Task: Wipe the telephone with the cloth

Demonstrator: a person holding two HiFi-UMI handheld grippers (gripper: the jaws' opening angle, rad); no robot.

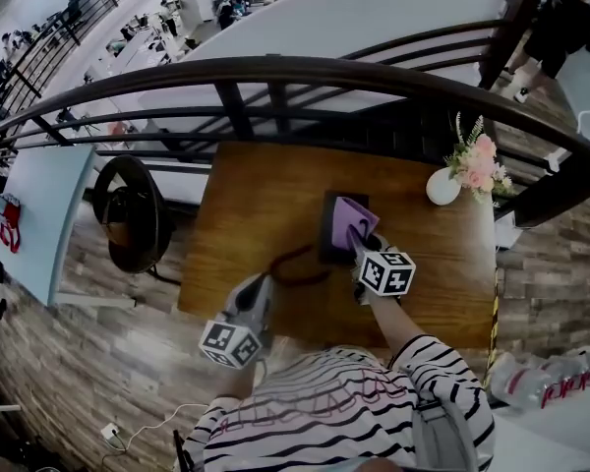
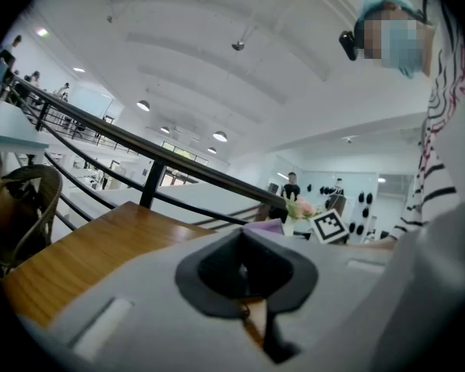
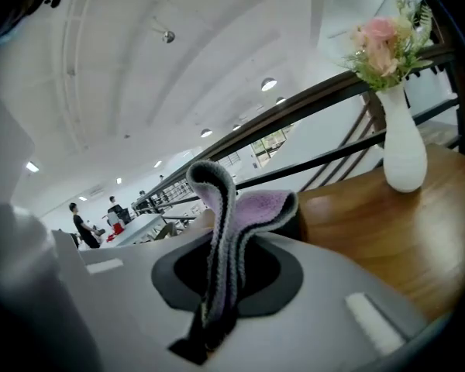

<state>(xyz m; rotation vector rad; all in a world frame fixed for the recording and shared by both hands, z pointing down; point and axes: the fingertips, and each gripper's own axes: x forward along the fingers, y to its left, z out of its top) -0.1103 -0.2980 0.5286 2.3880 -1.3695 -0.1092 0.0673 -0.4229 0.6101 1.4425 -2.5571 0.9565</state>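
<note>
A black telephone (image 1: 328, 230) lies on the wooden table (image 1: 244, 200), with its dark red cord (image 1: 297, 266) curling off to the left. My right gripper (image 1: 358, 246) is shut on a purple cloth (image 1: 353, 217), which drapes over the phone's right side. In the right gripper view the cloth (image 3: 252, 206) rises folded out of the shut jaws of the right gripper (image 3: 217, 285). My left gripper (image 1: 263, 281) hovers at the table's near edge, close to the cord's end. In its own view the left gripper (image 2: 244, 268) is shut with nothing visible between its jaws.
A white vase of pink flowers (image 1: 444, 185) stands at the table's far right corner. A dark metal railing (image 1: 275, 70) runs right behind the table. A black round chair (image 1: 128, 212) stands to the left. A person in black (image 1: 560, 23) stands at the far right.
</note>
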